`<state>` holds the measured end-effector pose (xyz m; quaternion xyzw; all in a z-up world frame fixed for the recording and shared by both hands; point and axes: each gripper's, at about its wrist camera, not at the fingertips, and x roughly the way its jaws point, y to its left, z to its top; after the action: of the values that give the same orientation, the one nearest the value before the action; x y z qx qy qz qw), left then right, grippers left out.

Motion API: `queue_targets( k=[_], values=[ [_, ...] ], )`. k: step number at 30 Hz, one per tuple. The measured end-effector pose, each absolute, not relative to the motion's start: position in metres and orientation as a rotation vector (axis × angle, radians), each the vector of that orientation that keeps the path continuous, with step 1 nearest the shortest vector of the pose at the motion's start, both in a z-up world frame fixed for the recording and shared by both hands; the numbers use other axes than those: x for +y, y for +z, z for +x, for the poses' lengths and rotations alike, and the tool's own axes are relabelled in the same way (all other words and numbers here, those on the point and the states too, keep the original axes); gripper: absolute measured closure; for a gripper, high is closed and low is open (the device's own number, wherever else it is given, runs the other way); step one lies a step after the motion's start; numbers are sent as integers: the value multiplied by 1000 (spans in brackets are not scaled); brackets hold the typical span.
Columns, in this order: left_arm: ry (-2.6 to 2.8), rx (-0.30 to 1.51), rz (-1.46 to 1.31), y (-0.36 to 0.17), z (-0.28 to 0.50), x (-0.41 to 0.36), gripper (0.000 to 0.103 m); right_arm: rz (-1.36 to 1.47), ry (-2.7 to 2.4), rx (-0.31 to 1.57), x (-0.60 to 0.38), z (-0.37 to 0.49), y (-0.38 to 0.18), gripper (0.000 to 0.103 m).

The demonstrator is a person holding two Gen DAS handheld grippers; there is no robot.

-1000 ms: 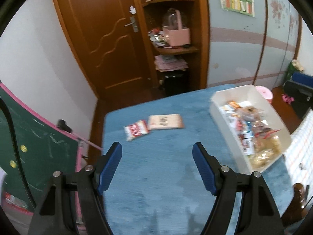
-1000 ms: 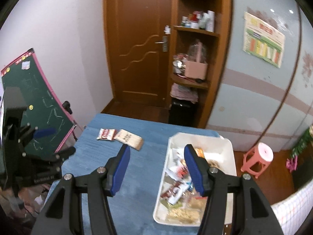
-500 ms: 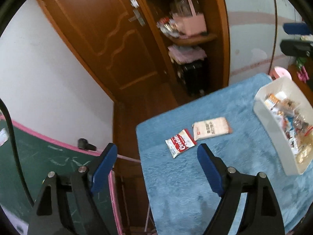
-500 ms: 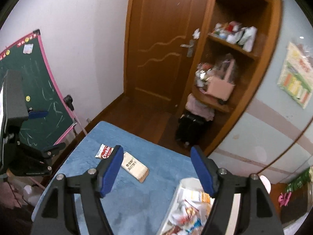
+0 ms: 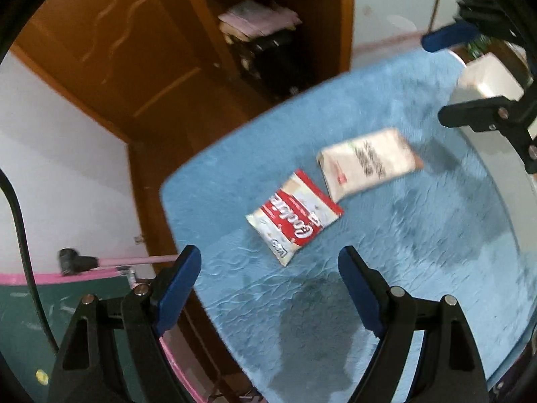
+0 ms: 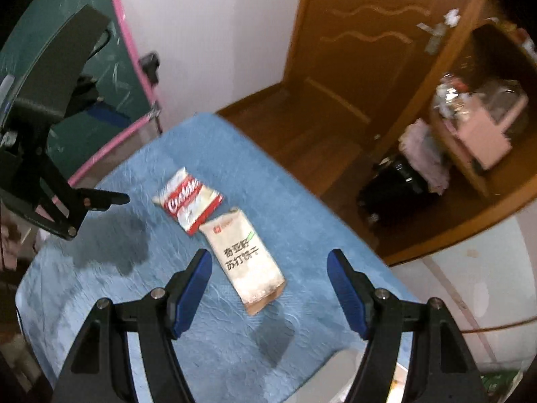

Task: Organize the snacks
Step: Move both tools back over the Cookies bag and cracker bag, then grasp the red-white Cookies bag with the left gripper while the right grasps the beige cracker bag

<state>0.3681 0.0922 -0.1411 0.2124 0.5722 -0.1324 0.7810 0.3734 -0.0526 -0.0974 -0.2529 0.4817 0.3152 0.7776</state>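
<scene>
Both grippers have swung away from the white tray and come down over the two loose packets at the far left corner of the blue-covered bench (image 6: 110, 295); their fingers stand wider than a second ago. The left gripper (image 5: 268, 288) hangs just short of the red-and-white cookie packet (image 5: 295, 216), fingers wide apart with nothing between them. The right gripper (image 6: 268, 288) points steeply down over the beige cracker packet (image 6: 246, 262), also spread wide and empty, with the packet's near end lying in the gap but untouched. The two packets lie flat, their corners touching or slightly overlapping. The white tray (image 5: 483, 77) shows only as an edge at the right of the left wrist view, well apart from the packets.

Risks, as I judge them: the packets are thin and flat on soft cloth, so fingers that close too high would slide over the wrapper, and fingers that dig in could bunch the cloth up with it. Because the packets touch, lifting one may drag the other toward the bench edge, which is near. With both grippers working so close together, they could also knock each other. Both views are blurred.
</scene>
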Motion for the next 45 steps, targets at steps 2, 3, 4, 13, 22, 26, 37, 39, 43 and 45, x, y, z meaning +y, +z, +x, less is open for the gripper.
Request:
queue_targets(
  k=[2, 3, 4, 13, 22, 26, 37, 39, 43, 45],
  values=[
    [-316, 1266, 470, -162, 373, 91, 20, -571, 712, 1085, -47, 380, -118, 31],
    [-326, 1274, 474, -169, 375, 90, 20, -593, 720, 1104, -43, 383, -128, 31],
    [-335, 1280, 477, -175, 377, 88, 20, -622, 734, 1124, -42, 386, -138, 31],
    [-404, 1274, 482, -206, 385, 77, 20, -839, 864, 1198, -16, 378, -195, 31],
    [-436, 1277, 445, -218, 401, 75, 20, -898, 902, 1214, 0, 377, -224, 29],
    [-438, 1279, 428, -223, 407, 77, 20, -781, 900, 1283, -6, 393, -228, 28],
    [-417, 1254, 443, -230, 405, 75, 20, -728, 858, 1324, -20, 391, -221, 43],
    [-399, 1243, 469, -231, 400, 70, 26, -731, 848, 1330, -23, 386, -219, 43],
    [-391, 1233, 428, -224, 385, 71, 41, -721, 836, 1338, -36, 371, -213, 43],
    [-366, 1227, 407, -221, 377, 74, 47, -699, 833, 1337, -41, 368, -209, 43]
  ],
)
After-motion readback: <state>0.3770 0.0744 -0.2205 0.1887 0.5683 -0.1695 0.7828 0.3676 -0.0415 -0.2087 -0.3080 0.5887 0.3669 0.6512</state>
